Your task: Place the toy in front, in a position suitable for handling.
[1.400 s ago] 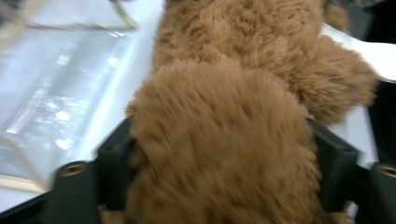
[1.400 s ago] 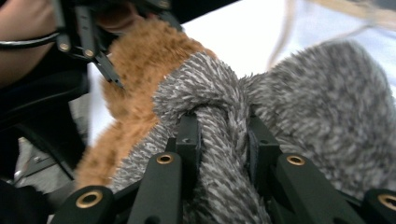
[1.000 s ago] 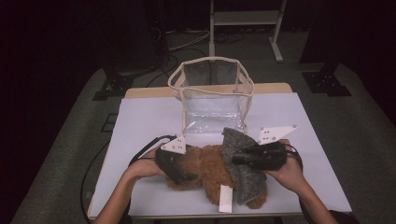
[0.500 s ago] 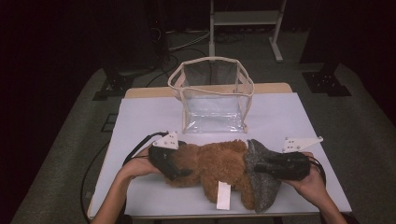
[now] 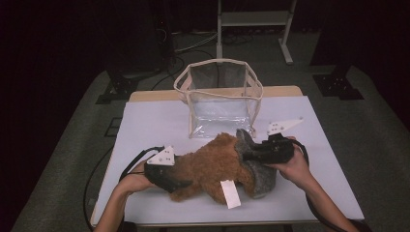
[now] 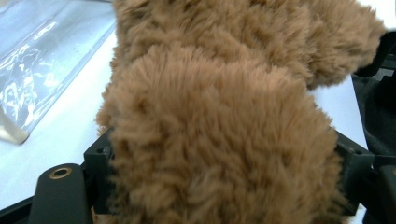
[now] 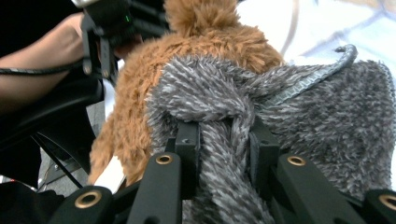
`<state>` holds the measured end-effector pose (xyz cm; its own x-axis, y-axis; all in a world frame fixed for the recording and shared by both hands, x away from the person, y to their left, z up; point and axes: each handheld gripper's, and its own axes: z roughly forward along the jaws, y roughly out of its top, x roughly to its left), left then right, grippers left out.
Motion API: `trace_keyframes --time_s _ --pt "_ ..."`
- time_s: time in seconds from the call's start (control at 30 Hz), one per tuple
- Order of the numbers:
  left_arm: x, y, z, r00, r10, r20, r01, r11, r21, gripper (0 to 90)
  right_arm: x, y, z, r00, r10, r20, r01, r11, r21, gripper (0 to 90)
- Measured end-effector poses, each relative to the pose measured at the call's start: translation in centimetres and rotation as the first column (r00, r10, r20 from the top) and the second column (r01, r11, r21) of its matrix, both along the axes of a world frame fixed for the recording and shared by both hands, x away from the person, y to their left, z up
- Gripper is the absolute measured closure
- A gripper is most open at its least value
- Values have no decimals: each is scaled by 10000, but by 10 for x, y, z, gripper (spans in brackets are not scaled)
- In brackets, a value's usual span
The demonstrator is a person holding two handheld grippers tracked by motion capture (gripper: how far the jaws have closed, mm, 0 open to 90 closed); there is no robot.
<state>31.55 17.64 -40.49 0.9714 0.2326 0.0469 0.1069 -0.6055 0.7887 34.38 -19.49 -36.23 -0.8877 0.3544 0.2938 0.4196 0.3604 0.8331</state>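
The fleece garment [image 5: 217, 164] lies in a loose heap on the near half of the white table [image 5: 150, 121], between the two grippers. Its outer face is a curly, long-piled tan-brown fleece; its right-hand part is turned out to show a shaggy lining of mixed grey and white fibres [image 5: 261, 176]. A white tag [image 5: 231, 194] hangs from the brown part at the near edge, between the grippers.

The left gripper [image 5: 181, 183] sits at the garment's left end, held in the person's left hand [image 5: 133, 180]. Its jaws have just been closing, and in the left gripper view a thick roll of brown fleece [image 6: 219, 140] lies between them, reaching both jaw faces; whether the pads press on the pile I cannot tell.

The right gripper [image 5: 246, 155] sits at the garment's right end, held in the right hand [image 5: 292, 166]. In the right gripper view its jaws are clamped on a twisted fold of the grey lining [image 7: 224, 140], which is bunched tight between the two pads. A grey zip edge [image 7: 322, 74] runs up and to the right beyond the jaws, and the brown fleece lies to the left of them.

Beyond both grippers stands a clear plastic bag with cream trim [image 5: 220, 104], its mouth open upward, just behind the garment.
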Motion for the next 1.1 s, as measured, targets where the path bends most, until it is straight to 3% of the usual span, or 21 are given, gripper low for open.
trace_keyframes --time_s 0.17,0.23,0.27,0.37,0.47,0.53,0.6,0.63,0.67,0.83,0.9,1.03,1.1 --pt "-7 10 -2 9999 85 88 -84 9999 -123 202 10 23 22 9973 602 421 -589 9978 -315 702" --pt "-9 13 -3 10000 32 75 -30 9998 -183 201 10 25 23 9960 768 462 -750 9964 -393 702" --pt "-10 14 -3 9999 39 103 -36 9997 -230 199 7 25 23 9939 932 594 -887 9932 -749 702" --pt "-10 13 -2 10000 42 58 -41 9995 -300 177 2 19 19 9940 847 694 -773 9916 -1038 701" --pt "-8 8 1 9999 -121 -2 121 9996 -265 138 -7 -2 3 9974 667 261 -651 9961 -595 699" --pt "-8 3 5 9997 -241 35 242 9996 -161 138 -15 -27 -9 9999 107 2 -107 9997 203 699" --pt "-8 -3 9 9992 -396 111 397 9992 -53 138 -16 -34 -11 9999 -139 -3 139 9991 413 699" --pt "-8 -6 12 9986 -494 182 492 9987 95 138 -18 -40 -13 9996 -264 -94 270 9975 658 699" --pt "-8 -12 18 9977 -610 312 593 9969 517 129 -21 -46 -17 9990 -377 -232 400 9933 1083 699" --pt "-5 -22 30 9960 -749 494 701 9933 919 115 -26 -37 -21 9996 -128 -257 152 9954 941 697" --pt "-4 -28 36 9943 -862 626 808 9932 841 116 -27 -35 -22 9996 -46 -289 73 9954 957 696" --pt "-2 -44 53 9892 -1156 904 1150 9933 119 103 -29 -39 -22 9996 -68 -283 96 9947 1021 694" --pt "0 -58 60 9869 -1263 1002 1261 9920 92 97 -30 -41 -22 9994 -91 -322 125 9942 1065 694"
